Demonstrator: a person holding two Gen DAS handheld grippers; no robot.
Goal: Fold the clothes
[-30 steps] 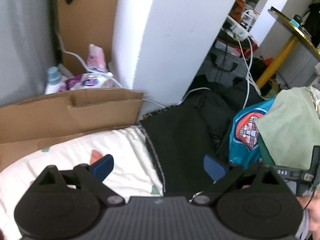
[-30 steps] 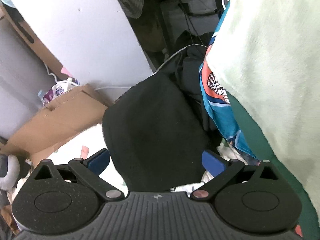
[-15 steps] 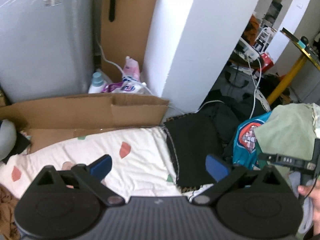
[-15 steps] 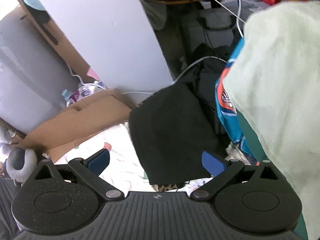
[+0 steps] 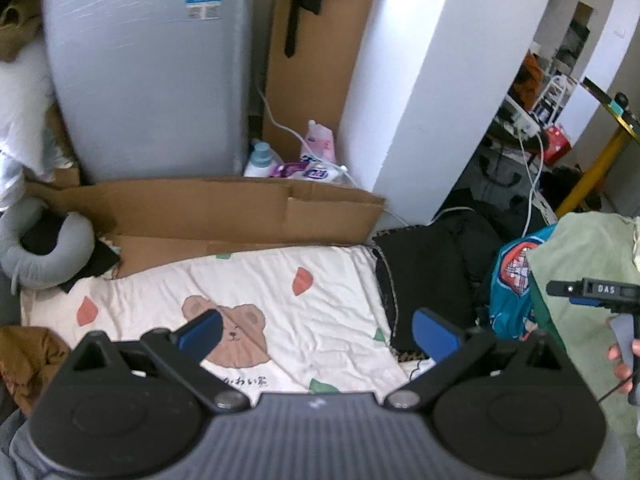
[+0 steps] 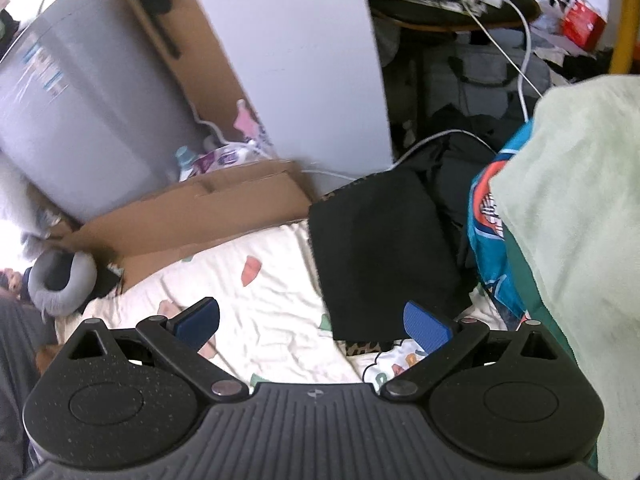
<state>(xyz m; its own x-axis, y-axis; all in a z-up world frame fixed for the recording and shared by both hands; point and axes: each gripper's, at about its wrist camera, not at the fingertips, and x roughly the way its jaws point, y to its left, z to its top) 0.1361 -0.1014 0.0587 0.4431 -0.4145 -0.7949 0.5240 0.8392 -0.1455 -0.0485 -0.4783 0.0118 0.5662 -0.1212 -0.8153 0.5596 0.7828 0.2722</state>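
A black folded garment (image 5: pixel 424 280) lies on the right edge of a white bear-print blanket (image 5: pixel 280 300). Right of it is a pile with a teal printed garment (image 5: pixel 516 280) and a pale green garment (image 5: pixel 580 256) on top. My left gripper (image 5: pixel 318 334) hangs open above the blanket, holding nothing. In the right wrist view my right gripper (image 6: pixel 312 324) is open too, above the near edge of the black garment (image 6: pixel 380 248), with the pale green garment (image 6: pixel 572 200) close on its right. A hand (image 5: pixel 622 360) holds the right tool at the far right.
Flattened cardboard (image 5: pixel 200 208) borders the blanket's far side. Behind it stand a grey appliance (image 5: pixel 148 72), detergent bottles (image 5: pixel 312 156) and a white pillar (image 5: pixel 432 80). A grey neck pillow (image 5: pixel 40 256) and a brown garment (image 5: pixel 28 356) lie at the left. Cables and a yellow table leg (image 5: pixel 592 172) are at the right.
Both grippers have drawn back and up from the black garment, so much more blanket and room shows. Both stayed open and hold nothing.
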